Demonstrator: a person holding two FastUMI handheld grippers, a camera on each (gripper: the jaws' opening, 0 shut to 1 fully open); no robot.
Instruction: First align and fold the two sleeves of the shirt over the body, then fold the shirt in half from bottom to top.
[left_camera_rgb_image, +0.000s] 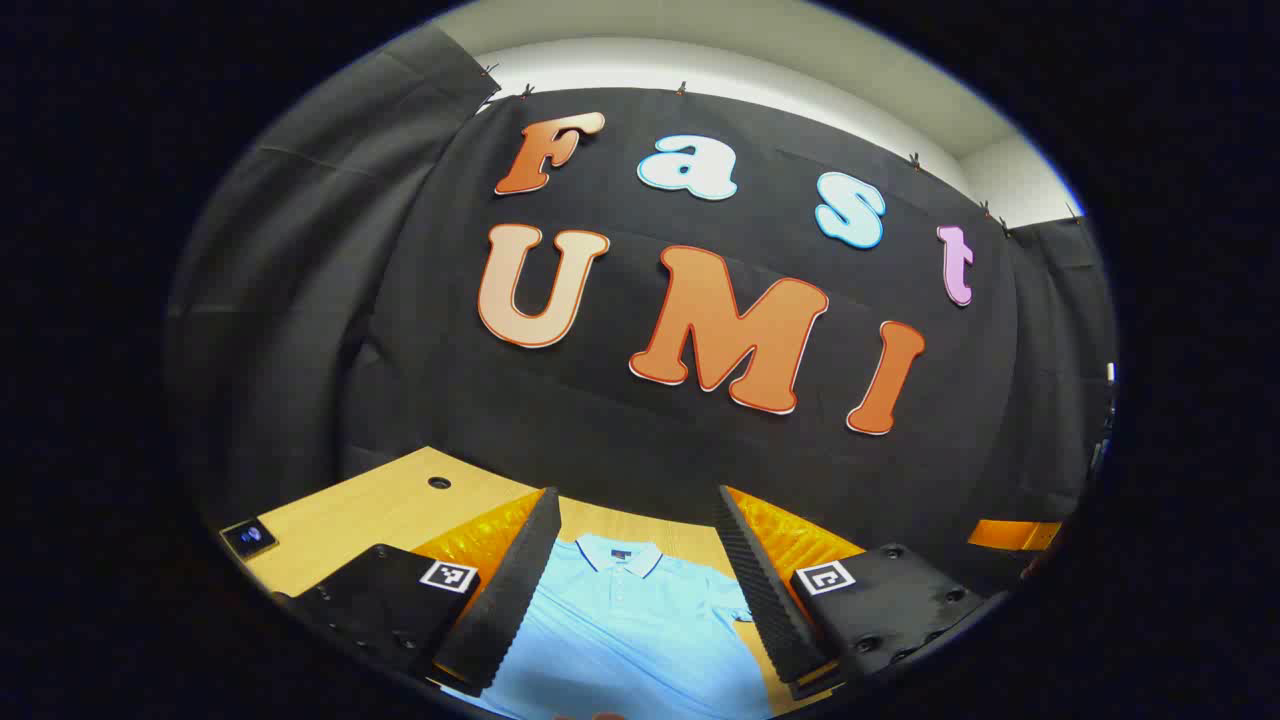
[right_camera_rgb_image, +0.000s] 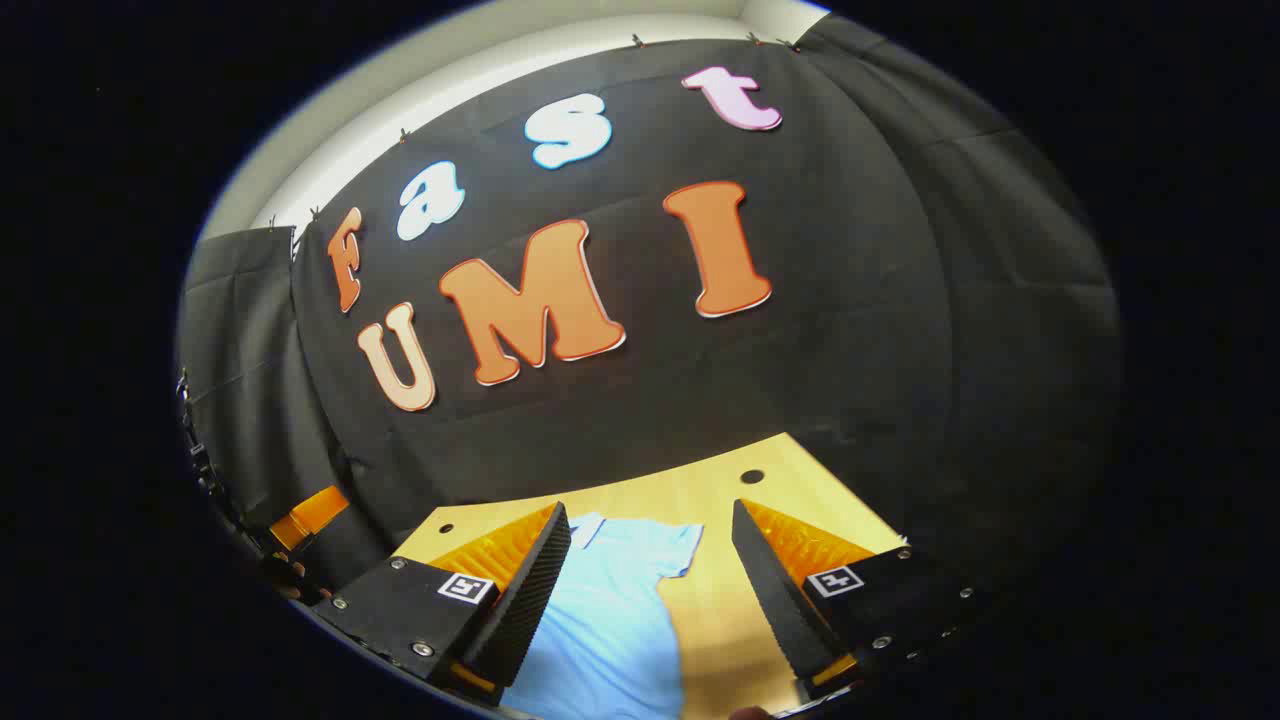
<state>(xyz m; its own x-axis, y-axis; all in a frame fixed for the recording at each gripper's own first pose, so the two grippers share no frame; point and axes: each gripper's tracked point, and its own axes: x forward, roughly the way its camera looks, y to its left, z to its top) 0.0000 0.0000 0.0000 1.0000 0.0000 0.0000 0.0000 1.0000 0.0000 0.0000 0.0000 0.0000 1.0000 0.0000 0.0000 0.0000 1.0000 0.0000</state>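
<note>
Lying flat on the wooden table: a light blue shirt, framed between the spread fingers of the left gripper and below them, collar at the far end toward the booth wall, long axis running away from the camera. Seen past the right gripper too, shirt under its left finger, one short sleeve reaching out between the fingers. Both grippers wide open, raised above the cloth, gripping nothing.

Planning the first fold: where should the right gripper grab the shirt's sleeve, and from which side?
Probably the outer hem of the short sleeve. It lies flat and spread out from the shirt onto bare table, so the open right gripper can come in from that table side and pinch the free edge.
</note>
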